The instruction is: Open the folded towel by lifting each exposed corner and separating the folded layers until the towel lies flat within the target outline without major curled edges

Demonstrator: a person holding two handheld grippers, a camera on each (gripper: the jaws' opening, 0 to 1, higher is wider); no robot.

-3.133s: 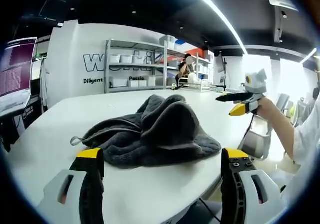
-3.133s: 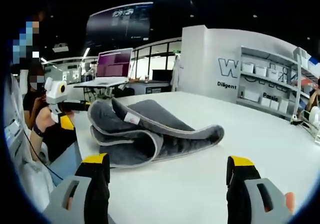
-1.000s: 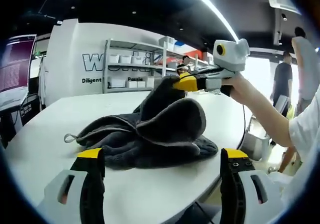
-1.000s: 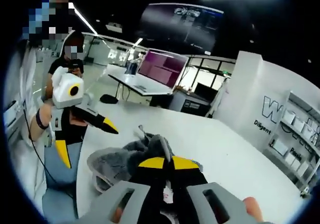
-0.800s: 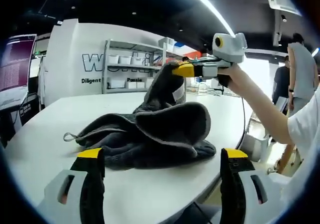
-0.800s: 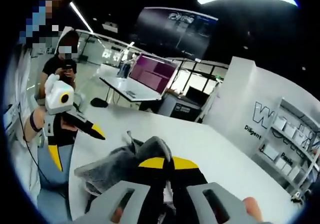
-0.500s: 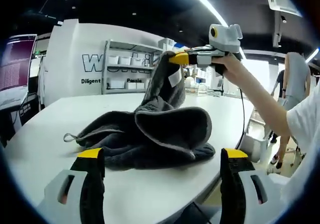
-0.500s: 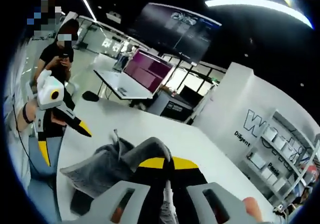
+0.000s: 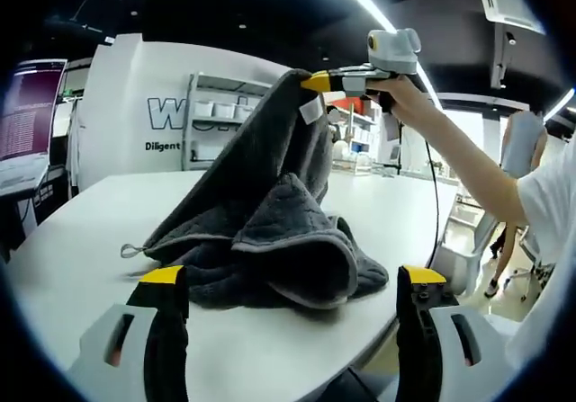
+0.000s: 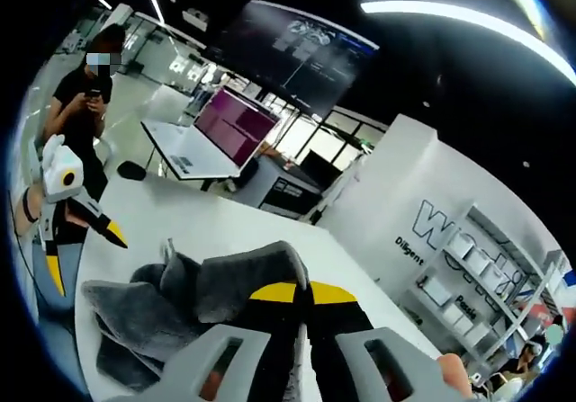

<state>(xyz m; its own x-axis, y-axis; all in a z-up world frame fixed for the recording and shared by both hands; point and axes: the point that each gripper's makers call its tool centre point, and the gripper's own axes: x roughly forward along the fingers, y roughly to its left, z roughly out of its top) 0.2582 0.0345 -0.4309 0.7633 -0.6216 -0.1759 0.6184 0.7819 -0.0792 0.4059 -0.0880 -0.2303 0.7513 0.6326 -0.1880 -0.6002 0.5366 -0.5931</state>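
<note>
I see the dark grey terry towel point(image 9: 270, 231) bunched on the white table, one corner (with a small white label) drawn up high into a peak, lower folds curling outward.

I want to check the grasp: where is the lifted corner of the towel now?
In the left gripper view, the lifted corner is at the upper middle, pinched in the right claw above the towel heaped on the white table.
</note>
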